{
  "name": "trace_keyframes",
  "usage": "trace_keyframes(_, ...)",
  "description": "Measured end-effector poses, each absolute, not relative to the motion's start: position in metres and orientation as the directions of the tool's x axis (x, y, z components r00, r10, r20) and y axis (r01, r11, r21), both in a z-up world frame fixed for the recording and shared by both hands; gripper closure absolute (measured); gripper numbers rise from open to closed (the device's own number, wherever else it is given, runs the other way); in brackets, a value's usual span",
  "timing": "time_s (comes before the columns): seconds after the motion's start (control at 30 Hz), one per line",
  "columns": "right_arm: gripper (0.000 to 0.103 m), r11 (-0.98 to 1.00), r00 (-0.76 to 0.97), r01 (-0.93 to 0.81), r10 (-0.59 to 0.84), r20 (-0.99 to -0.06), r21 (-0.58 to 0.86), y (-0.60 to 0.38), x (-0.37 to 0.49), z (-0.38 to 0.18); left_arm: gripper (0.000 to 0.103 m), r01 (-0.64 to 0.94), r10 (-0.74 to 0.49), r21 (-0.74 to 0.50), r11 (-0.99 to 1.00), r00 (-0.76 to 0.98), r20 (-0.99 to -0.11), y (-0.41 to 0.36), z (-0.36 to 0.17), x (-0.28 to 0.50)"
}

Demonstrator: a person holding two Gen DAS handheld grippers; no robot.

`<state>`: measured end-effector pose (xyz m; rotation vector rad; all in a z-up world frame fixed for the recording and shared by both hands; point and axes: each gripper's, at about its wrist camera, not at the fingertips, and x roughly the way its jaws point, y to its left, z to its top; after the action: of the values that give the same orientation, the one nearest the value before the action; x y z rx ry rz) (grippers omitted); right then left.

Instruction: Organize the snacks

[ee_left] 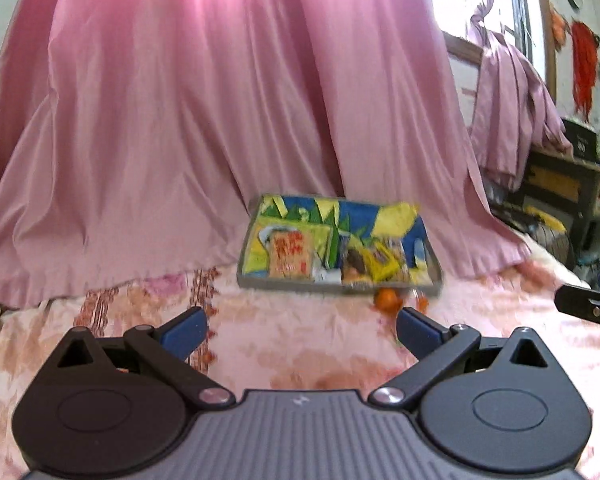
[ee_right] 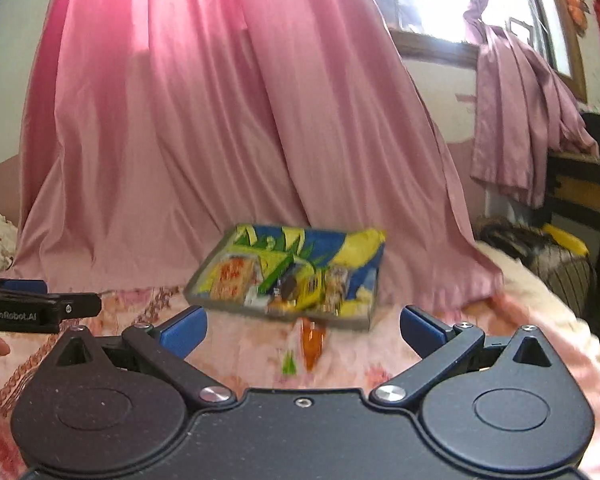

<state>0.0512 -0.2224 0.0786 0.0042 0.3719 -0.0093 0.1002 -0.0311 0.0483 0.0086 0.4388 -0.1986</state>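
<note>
we had both grippers hovering over the pink bedspread point(ee_left: 300, 344), left gripper point(ee_left: 302, 330) and right gripper point(ee_right: 303, 332) each with fingers spread wide and nothing in them. the tray point(ee_right: 228, 305) of snack packets sat ahead by the pink curtain point(ee_right: 220, 120). 1 orange snack point(ee_right: 312, 340) lay loose on the bed just in front of it, pretty blurry. looked like we were between pickups, so next up was probably closing on that stray and dropping it in the tray.
</note>
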Motion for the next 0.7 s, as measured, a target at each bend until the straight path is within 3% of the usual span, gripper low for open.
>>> trace_keyframes(0.7, 0.001, 1.0, 0.864, 0.012, 0.0, -0.504, 0.02, -0.203, 0.014, 0.029, 0.0, 0.127, -0.129, -0.041, 0.991, 0.831, -0.542, -0.012, 0.003, 0.065)
